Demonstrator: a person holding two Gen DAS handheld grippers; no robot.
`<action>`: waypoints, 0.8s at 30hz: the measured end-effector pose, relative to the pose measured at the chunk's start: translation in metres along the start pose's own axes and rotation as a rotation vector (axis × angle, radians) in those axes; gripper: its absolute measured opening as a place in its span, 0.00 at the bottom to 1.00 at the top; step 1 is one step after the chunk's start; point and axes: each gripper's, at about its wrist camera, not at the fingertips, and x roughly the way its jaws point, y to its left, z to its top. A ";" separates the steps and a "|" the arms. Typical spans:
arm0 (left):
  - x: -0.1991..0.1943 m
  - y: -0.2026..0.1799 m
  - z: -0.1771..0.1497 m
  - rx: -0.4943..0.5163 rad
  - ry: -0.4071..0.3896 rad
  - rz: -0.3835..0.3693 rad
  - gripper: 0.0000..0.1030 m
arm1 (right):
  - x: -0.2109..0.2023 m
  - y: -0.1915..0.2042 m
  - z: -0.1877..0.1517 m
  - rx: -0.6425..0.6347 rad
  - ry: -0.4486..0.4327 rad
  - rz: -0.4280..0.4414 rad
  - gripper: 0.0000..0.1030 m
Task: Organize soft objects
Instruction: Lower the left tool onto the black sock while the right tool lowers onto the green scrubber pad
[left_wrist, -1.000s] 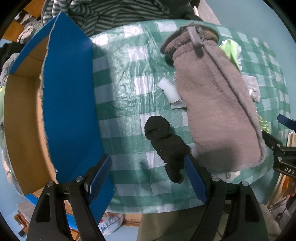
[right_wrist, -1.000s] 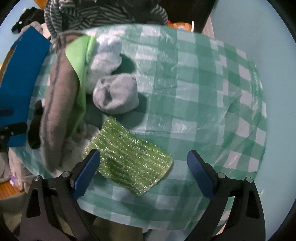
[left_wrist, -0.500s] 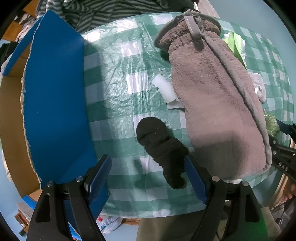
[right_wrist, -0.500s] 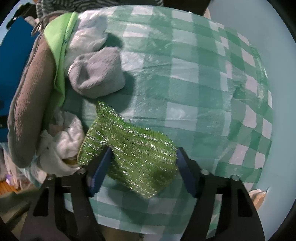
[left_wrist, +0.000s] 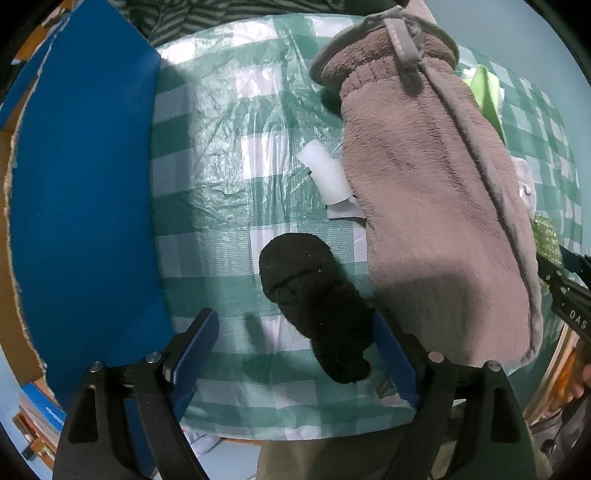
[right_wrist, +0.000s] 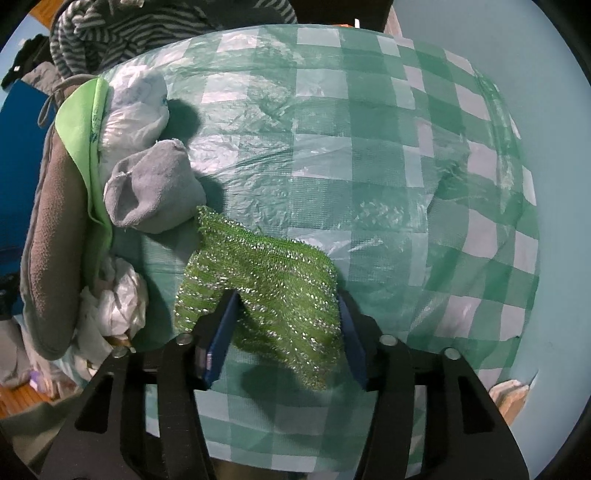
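A black sock (left_wrist: 314, 299) lies on the green checked tablecloth (left_wrist: 221, 155), its lower end between the fingers of my open left gripper (left_wrist: 295, 347). A big grey-brown fleece mitt (left_wrist: 436, 192) lies to its right. My right gripper (right_wrist: 286, 325) has closed on a sparkly green scrub cloth (right_wrist: 266, 280), which bunches between the pads and lifts off the cloth. A rolled grey sock (right_wrist: 155, 192) sits just beyond it. The right gripper also shows at the right edge of the left wrist view (left_wrist: 565, 291).
A blue cardboard box (left_wrist: 81, 177) with an open flap stands at the table's left. A white plastic piece (left_wrist: 325, 173) lies by the mitt. A lime cloth (right_wrist: 85, 122), white plastic bags (right_wrist: 136, 107) and striped clothing (right_wrist: 147, 26) lie at the left and back.
My right gripper has moved forward and closed on the green scrub cloth, crumpling it. My left gripper has moved closer over the black sock, still open.
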 end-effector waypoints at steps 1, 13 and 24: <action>0.002 0.000 0.001 -0.006 -0.001 -0.007 0.83 | 0.007 0.013 0.007 -0.003 -0.002 -0.005 0.60; 0.031 0.006 -0.004 -0.049 0.019 -0.045 0.50 | 0.025 0.051 0.014 -0.049 -0.020 -0.030 0.40; 0.027 0.017 -0.028 -0.024 -0.020 -0.058 0.30 | -0.005 0.057 0.011 -0.033 -0.032 0.028 0.18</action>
